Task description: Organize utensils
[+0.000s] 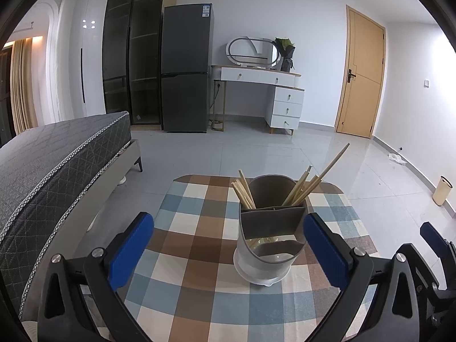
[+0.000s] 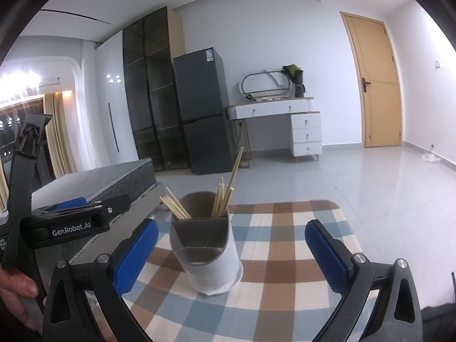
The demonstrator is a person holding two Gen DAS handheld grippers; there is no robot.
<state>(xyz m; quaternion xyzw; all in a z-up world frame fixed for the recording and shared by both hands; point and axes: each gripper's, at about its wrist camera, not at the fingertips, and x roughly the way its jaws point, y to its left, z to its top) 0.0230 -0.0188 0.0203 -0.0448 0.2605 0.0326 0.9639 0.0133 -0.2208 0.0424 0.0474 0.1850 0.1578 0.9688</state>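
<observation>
A grey and white utensil holder [image 1: 268, 236] with divided compartments stands upright on the checked tablecloth [image 1: 193, 259]. Several wooden chopsticks [image 1: 302, 183] stand in its two rear compartments; the front compartment looks empty. My left gripper [image 1: 229, 249] is open and empty, its blue pads [image 1: 132, 248] either side of the holder, not touching it. In the right wrist view the holder [image 2: 205, 248] with chopsticks [image 2: 225, 193] stands between the open, empty right gripper's [image 2: 232, 256] pads [image 2: 136, 256]. The left gripper body [image 2: 68, 222] shows at the left there.
The small table's far edge [image 1: 256, 177] lies just behind the holder. A grey bed [image 1: 57, 165] stands close on the left. A fridge [image 1: 185, 68], a white dresser [image 1: 265, 91], a door [image 1: 362, 77] and a tiled floor [image 1: 356, 171] lie beyond.
</observation>
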